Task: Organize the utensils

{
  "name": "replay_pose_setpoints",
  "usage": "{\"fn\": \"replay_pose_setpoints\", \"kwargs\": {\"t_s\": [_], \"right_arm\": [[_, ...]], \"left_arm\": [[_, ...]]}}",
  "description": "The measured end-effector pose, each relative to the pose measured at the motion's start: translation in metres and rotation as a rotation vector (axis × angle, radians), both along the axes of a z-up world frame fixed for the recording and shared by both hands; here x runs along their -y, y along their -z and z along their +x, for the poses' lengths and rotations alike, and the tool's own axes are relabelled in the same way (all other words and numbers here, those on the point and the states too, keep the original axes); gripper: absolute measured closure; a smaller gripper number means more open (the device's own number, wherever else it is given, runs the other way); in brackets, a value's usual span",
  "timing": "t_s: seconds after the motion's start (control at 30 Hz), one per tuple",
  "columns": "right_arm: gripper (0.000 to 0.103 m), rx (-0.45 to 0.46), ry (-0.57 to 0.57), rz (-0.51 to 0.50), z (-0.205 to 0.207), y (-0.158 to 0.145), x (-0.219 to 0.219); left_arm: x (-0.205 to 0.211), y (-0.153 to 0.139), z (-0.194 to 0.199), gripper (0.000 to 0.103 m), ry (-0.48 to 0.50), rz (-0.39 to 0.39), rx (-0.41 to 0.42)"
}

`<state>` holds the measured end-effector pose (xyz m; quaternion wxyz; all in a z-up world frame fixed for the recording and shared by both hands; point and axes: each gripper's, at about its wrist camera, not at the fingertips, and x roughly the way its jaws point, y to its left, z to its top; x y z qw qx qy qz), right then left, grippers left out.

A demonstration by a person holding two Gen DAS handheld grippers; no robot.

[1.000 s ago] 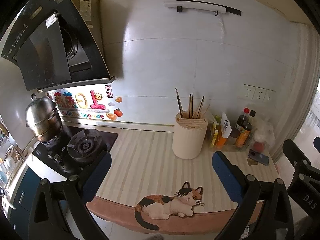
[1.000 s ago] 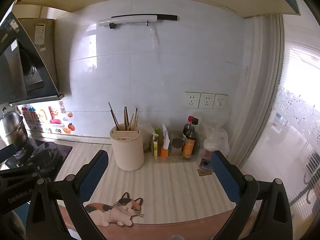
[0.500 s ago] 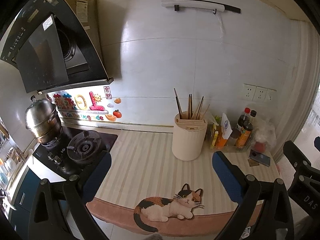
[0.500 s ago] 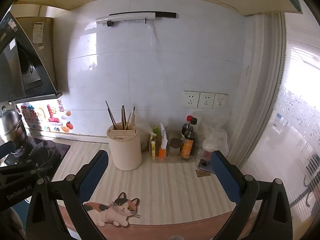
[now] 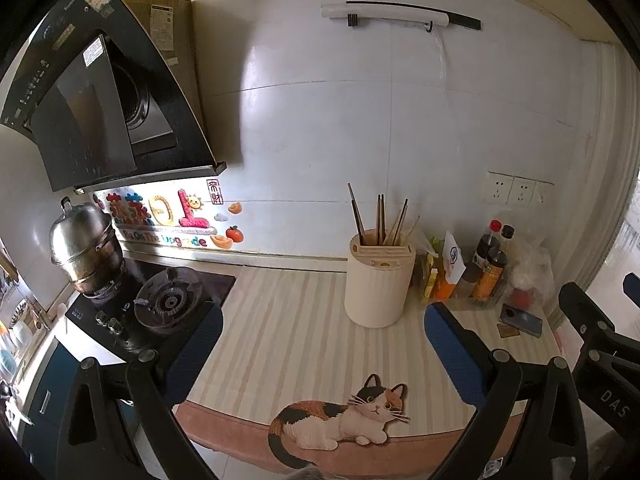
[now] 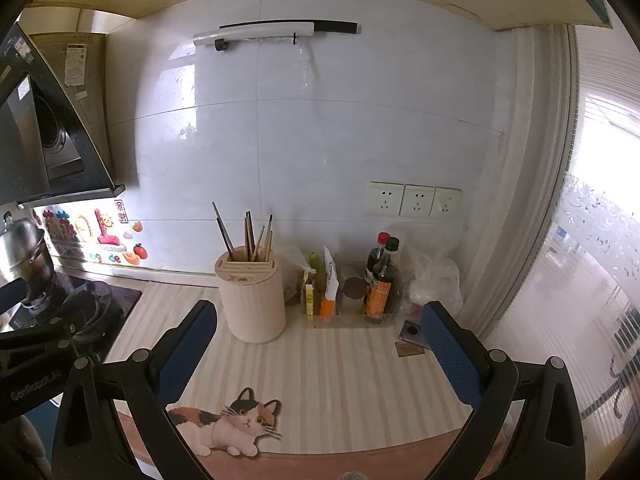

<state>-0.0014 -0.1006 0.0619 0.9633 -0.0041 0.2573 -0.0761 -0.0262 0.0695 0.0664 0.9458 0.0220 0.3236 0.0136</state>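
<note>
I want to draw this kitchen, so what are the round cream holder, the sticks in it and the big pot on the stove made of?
The cream holder looks like matte plastic, smooth and even in colour, though it could be coated wood. The sticks look like wooden or bamboo chopsticks: thin, brown and tan, not shiny. The pot is shiny metal, probably steel, since it mirrors the light.

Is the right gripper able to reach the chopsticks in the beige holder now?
Probably yes. The right gripper is open and empty, the chopsticks stick up from the holder, and nothing stands between them.

Glossy white wall tiles; shiny metal pot.
</note>
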Motion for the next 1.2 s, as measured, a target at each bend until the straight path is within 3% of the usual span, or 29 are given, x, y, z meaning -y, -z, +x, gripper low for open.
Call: {"fn": "replay_pose_setpoints", "kwargs": {"t_s": [1.2], "right_arm": [[0.000,0.002,-0.001,0.004,0.009,-0.001,-0.007]], "left_arm": [[0.001,0.001,0.004,0.000,0.000,0.000,-0.002]]}}
